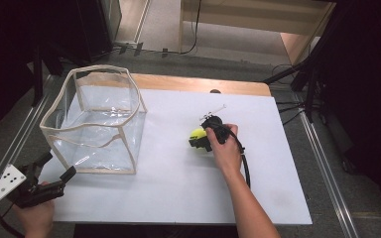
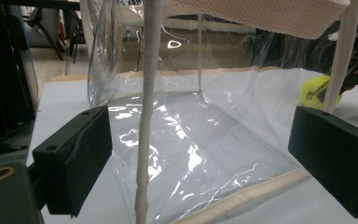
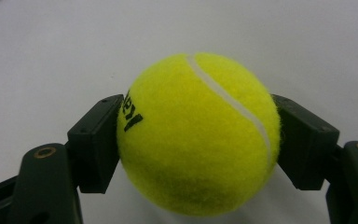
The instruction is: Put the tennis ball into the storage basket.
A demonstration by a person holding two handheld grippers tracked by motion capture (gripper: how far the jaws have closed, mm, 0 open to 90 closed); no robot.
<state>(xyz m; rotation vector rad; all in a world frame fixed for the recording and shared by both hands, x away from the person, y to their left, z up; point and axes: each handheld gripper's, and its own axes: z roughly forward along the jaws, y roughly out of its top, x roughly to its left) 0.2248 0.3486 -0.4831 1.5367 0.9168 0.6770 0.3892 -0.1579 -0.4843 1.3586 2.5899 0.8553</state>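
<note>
The yellow felt tennis ball (image 3: 198, 135) is being pinched by the right gripper (image 1: 202, 139), one black pad pressed against each side of it. In the high view the ball (image 1: 197, 134) is being held low over the white table (image 1: 178, 188), just right of the table's middle, with the right hand (image 1: 225, 148) wrapped around the gripper body from the 5 o'clock side. The clear plastic box with cream fabric edging (image 1: 96, 121) is standing open-topped at about 9 o'clock from the ball, well apart from it. The left gripper (image 1: 59, 166) is being held at the table's 7 o'clock corner, jaws spread wide and empty, pointing at the near corner of the box (image 2: 147, 116). Through the clear walls the ball (image 2: 314, 92) is being seen at the far right.
</note>
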